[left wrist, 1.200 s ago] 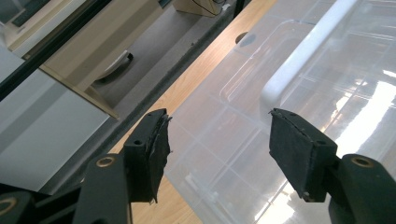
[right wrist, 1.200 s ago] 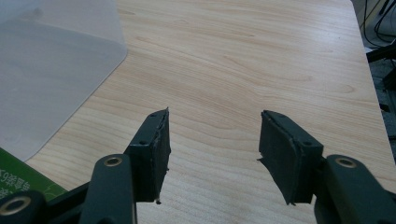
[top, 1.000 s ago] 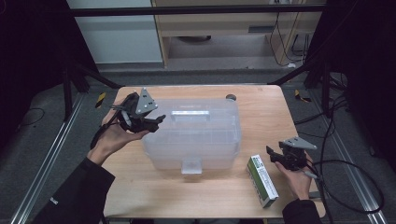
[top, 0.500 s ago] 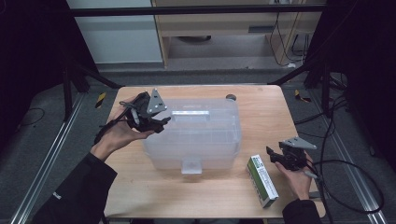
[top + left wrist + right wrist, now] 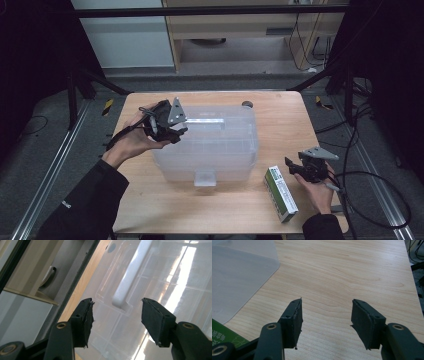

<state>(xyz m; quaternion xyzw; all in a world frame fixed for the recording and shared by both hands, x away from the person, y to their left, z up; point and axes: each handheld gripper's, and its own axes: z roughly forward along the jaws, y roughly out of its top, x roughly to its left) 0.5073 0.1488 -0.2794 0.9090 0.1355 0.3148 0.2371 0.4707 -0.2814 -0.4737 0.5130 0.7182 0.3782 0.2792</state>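
Item one: your left hand-held gripper (image 5: 172, 131), over the far-left corner of the clear plastic storage box (image 5: 210, 145). Its jaws stand released and have just been closing a little; nothing is pressed between them. In the left gripper view the left hand-held gripper (image 5: 116, 312) frames the near end of the box's white handle (image 5: 130, 275), which lies in a recess of the lid, with the pads apart from it on either side.

Item two: your right hand-held gripper (image 5: 291, 167), near the right edge of the tabletop (image 5: 280, 115), jaws released and holding nothing. In the right gripper view the right hand-held gripper (image 5: 326, 315) points over bare wood, with a corner of the clear box at far left.

Item three: the storage box, translucent, lid on, standing at the middle of the tabletop, its front latch (image 5: 205, 177) facing you.

Item four: a green and white carton (image 5: 281, 193), lying flat on the tabletop just right of the box's near corner and just left of your right hand (image 5: 317, 185). A green edge of it shows at the lower left of the right gripper view.

Item five: a small dark round object (image 5: 246, 104) at the far edge of the tabletop, just behind the box.
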